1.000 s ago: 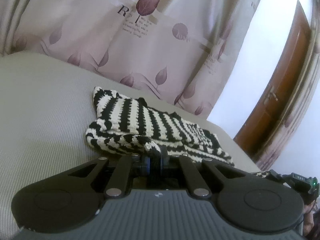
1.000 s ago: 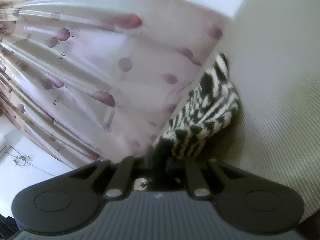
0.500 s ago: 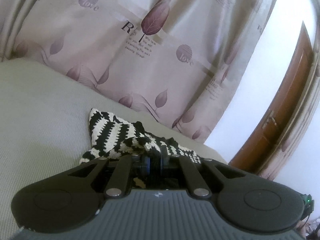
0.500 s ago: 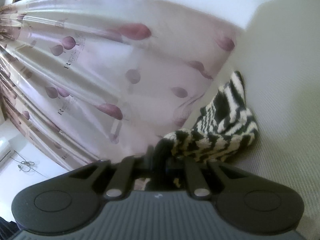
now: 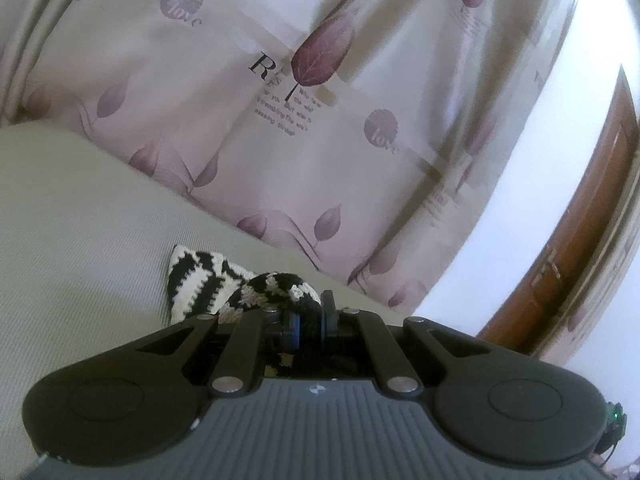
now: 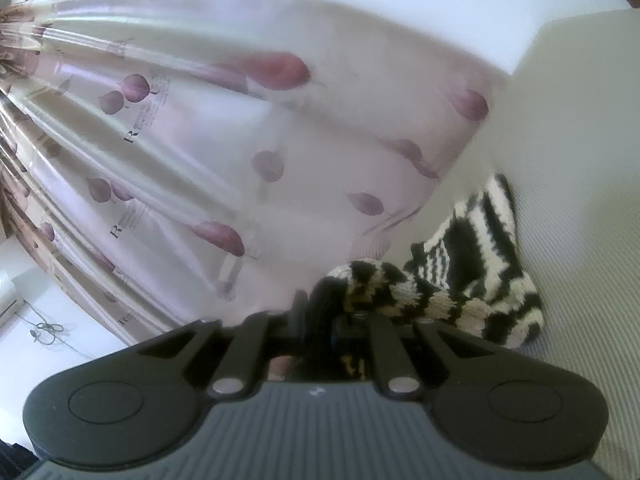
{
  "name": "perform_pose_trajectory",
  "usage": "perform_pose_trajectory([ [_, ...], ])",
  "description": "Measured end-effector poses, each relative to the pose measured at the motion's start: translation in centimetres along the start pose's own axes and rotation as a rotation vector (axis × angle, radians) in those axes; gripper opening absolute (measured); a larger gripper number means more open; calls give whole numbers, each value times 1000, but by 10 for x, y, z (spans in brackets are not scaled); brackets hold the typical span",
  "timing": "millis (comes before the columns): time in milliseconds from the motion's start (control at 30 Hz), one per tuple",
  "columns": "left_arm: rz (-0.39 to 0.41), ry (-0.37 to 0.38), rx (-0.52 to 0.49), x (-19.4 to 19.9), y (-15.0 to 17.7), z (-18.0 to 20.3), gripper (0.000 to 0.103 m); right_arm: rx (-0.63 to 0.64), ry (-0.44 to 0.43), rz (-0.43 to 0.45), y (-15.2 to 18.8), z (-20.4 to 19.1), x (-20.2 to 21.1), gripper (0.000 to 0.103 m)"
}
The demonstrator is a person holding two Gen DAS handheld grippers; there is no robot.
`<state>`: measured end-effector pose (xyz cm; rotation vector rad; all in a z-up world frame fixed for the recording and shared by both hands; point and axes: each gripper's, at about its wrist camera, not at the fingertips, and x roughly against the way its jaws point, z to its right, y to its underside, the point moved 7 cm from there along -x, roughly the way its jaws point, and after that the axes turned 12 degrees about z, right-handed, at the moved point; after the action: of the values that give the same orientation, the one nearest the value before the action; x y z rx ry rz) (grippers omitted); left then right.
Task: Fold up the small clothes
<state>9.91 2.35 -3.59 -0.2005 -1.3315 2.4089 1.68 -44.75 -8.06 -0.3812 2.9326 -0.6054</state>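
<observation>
A small black-and-white striped knitted garment [image 5: 200, 284] lies bunched on the grey ribbed bed surface [image 5: 80, 248]. My left gripper [image 5: 308, 320] is shut on a fold of its edge, held just above the surface. In the right wrist view the same garment [image 6: 472, 276] hangs from my right gripper [image 6: 320, 320], which is shut on another part of its edge. Most of the garment is hidden behind the gripper bodies.
A pale pink curtain with purple leaf prints [image 5: 304, 128] hangs close behind the bed, also in the right wrist view [image 6: 224, 152]. A brown wooden door [image 5: 580, 248] and white wall stand at the right. Grey bed surface [image 6: 580, 168] extends right of the garment.
Both grippers have lifted and drawn the garment's edge over, so it went from spread flat to bunched. The views tilted up toward the curtain; less garment shows now.
</observation>
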Motion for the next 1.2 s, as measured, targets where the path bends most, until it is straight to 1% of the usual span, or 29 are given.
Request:
perform_pose_trajectory([
  [133, 10, -12, 1, -20, -6, 0, 7, 7, 15, 9, -9, 3, -17, 10],
  [467, 1, -105, 9, -66, -5, -22, 7, -9, 74, 18, -21, 31, -57, 10],
  [633, -4, -142, 9, -84, -2, -30, 7, -20, 110, 7, -21, 46, -76, 10],
  [933, -36, -208, 49, -116, 9, -49, 8, -59, 180, 15, -22, 75, -110, 10],
  [1033, -44, -229, 60, -124, 13, -57, 8, -91, 201, 19, -21, 85, -120, 10],
  [1200, -55, -241, 29, -137, 21, -61, 8, -136, 251, 36, -17, 102, -133, 13],
])
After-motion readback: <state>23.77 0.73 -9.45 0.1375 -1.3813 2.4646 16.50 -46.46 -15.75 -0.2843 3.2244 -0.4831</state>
